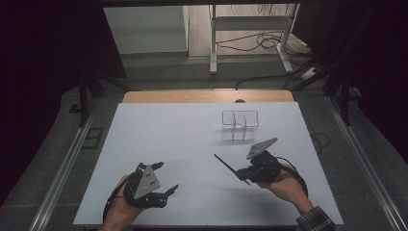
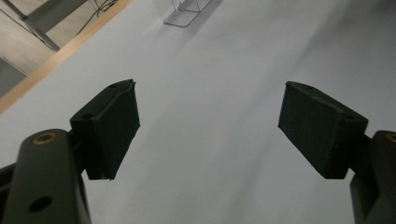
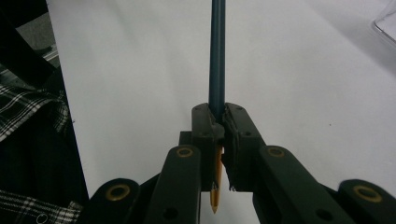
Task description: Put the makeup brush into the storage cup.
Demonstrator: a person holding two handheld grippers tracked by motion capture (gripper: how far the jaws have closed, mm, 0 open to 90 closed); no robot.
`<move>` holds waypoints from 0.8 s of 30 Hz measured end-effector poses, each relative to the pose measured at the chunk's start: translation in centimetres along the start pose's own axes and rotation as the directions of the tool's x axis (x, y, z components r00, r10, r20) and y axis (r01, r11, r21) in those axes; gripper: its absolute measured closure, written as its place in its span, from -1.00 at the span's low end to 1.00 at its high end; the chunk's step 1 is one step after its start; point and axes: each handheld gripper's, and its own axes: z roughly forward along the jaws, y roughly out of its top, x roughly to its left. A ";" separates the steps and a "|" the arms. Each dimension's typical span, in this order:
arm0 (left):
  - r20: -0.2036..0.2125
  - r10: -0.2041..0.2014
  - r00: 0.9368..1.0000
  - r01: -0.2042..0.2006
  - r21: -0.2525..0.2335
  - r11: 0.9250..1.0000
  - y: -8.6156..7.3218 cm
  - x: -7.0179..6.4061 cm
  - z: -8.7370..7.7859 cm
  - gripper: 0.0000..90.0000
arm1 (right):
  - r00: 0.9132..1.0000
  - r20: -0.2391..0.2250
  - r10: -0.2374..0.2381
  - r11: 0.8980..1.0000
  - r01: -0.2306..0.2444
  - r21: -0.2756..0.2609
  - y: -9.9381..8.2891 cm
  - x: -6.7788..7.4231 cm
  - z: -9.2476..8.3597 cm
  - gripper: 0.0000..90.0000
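1. The pencil (image 3: 217, 56) is the thing in hand: a dark teal shaft with a sharpened wooden tip at the near end, and it lies between the pads of my right claw (image 3: 219, 123), above the white table (image 1: 159, 139).
2. My right claw is clamped tight on it, pads pressed to the shaft close to the sharpened end, so most of the length sticks out ahead. From above, the pencil (image 1: 226, 166) points away from my right claw (image 1: 250, 173) toward the left and slightly away from me. I judge a grip this near the tip leaves the long blunt end free to be lowered into something.
3. The likely target is the clear compartment holder (image 1: 240, 125), which stands further back on the table, near but apart from the pencil.
4. My left claw (image 1: 163, 180) sits well apart on the near left, jaws spread wide with nothing between them; its pads (image 2: 112, 130) frame bare table. It looks idle, kept out of the way.
5. I can read no brand, label or writing on the pencil, the holder or the table.
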 end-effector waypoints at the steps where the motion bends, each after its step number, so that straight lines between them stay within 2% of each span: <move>1: -0.003 0.022 1.000 -0.022 0.005 1.000 0.2 -0.1 0.2 -0.52 | 1.000 0.000 -0.002 1.000 0.002 -0.001 0.0 0.0 0.0 0.85; 3: -0.006 0.052 0.999 -0.052 0.006 0.999 0.5 -0.2 0.5 -0.50 | 1.000 -0.004 -0.004 1.000 0.004 0.000 0.1 0.2 0.0 0.85; 4: -0.006 0.052 0.999 -0.052 0.006 0.999 0.5 -0.2 0.5 -0.47 | 1.000 -0.005 -0.004 1.000 0.004 -0.001 0.1 0.3 0.0 0.85; 5: -0.008 0.088 0.996 -0.088 0.006 0.996 0.8 -0.3 0.7 -0.45 | 1.000 -0.007 -0.007 1.000 0.007 0.002 0.1 0.3 0.0 0.85; 9: -0.016 0.159 0.987 -0.159 0.002 0.987 1.6 -0.6 0.9 -0.32 | 1.000 -0.011 -0.011 1.000 0.011 0.006 0.2 0.5 0.2 0.85; 10: -0.016 0.159 0.987 -0.159 0.002 0.987 1.6 -0.6 0.9 -0.29 | 1.000 -0.011 -0.011 1.000 0.011 0.006 0.2 0.5 0.2 0.85; 11: -0.023 0.187 0.982 -0.187 0.000 0.982 1.9 -0.8 1.1 -0.26 | 1.000 -0.015 -0.014 1.000 0.015 0.012 0.3 0.7 0.2 0.85; 19: -0.036 0.283 0.958 -0.283 0.019 0.959 2.8 -1.4 2.2 -0.12 | 0.999 -0.032 -0.027 0.999 0.028 0.030 0.6 1.1 0.5 0.85; 24: -0.035 0.343 0.939 -0.342 0.031 0.939 3.4 -1.9 2.9 -0.01 | 0.999 -0.041 -0.031 0.999 0.033 0.042 0.6 1.1 0.7 0.85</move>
